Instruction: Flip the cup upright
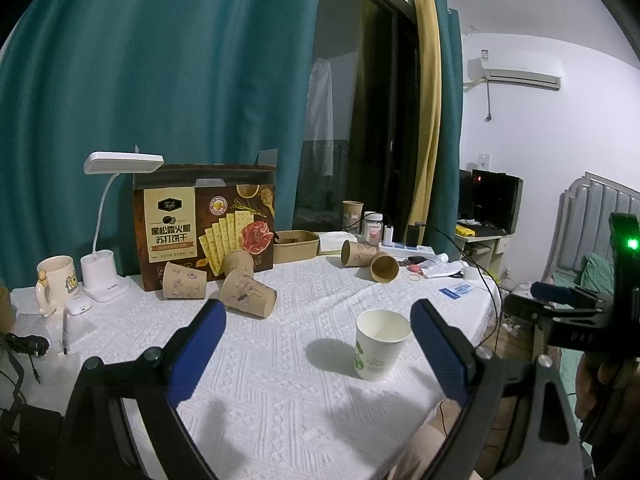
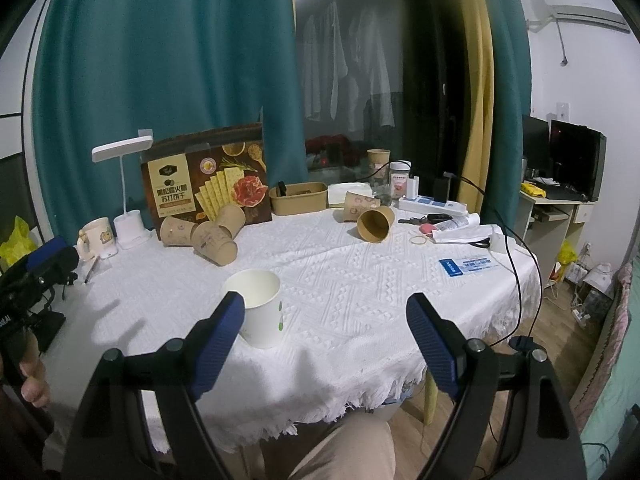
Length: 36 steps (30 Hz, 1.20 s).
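Note:
A white paper cup with green print (image 1: 380, 345) stands upright, mouth up, on the white tablecloth (image 1: 280, 360). It also shows in the right wrist view (image 2: 259, 307). My left gripper (image 1: 318, 316) is open and empty; the cup stands between its blue fingers, nearer the right one, and touches neither. My right gripper (image 2: 325, 312) is open and empty; the cup stands just behind its left fingertip (image 2: 228, 316). Several brown paper cups lie on their sides: a cluster (image 1: 240, 286) by the cracker box and a pair (image 1: 372, 260) farther back.
A cracker box (image 1: 208, 224), white desk lamp (image 1: 108, 240), mug (image 1: 56, 280) and earbud case (image 1: 76, 306) stand at the left. A brown paper tray (image 1: 296, 246), jar (image 1: 372, 228), power strip (image 1: 404, 250) and cables crowd the back. The table's edge (image 2: 360, 392) is near my right gripper.

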Each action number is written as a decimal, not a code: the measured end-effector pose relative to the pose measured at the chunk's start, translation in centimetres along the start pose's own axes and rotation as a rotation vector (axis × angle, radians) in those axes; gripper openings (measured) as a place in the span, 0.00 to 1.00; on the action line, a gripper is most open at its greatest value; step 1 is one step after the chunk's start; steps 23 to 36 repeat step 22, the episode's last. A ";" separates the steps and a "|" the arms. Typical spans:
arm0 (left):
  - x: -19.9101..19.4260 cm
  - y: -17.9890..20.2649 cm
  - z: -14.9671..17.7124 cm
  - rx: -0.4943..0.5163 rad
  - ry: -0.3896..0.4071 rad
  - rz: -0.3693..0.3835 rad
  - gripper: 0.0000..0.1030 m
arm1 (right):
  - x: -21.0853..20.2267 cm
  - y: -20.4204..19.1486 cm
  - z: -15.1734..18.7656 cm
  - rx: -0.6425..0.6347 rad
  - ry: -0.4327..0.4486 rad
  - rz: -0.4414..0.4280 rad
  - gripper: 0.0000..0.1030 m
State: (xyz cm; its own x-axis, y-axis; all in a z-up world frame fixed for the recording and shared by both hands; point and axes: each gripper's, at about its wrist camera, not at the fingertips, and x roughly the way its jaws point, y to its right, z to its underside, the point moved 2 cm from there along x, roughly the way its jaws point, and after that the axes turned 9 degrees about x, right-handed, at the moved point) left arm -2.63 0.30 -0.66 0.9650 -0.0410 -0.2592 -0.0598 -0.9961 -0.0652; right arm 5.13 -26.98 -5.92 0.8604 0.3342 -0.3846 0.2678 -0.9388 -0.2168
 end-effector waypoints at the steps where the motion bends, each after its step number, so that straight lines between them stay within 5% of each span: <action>1: 0.0 0.0 0.0 0.000 0.000 0.000 0.91 | 0.0 0.0 0.0 0.000 0.002 0.000 0.79; 36: 0.0 1.0 -0.2 0.011 -0.019 0.010 0.91 | 0.1 0.3 0.3 0.003 -0.004 0.001 0.79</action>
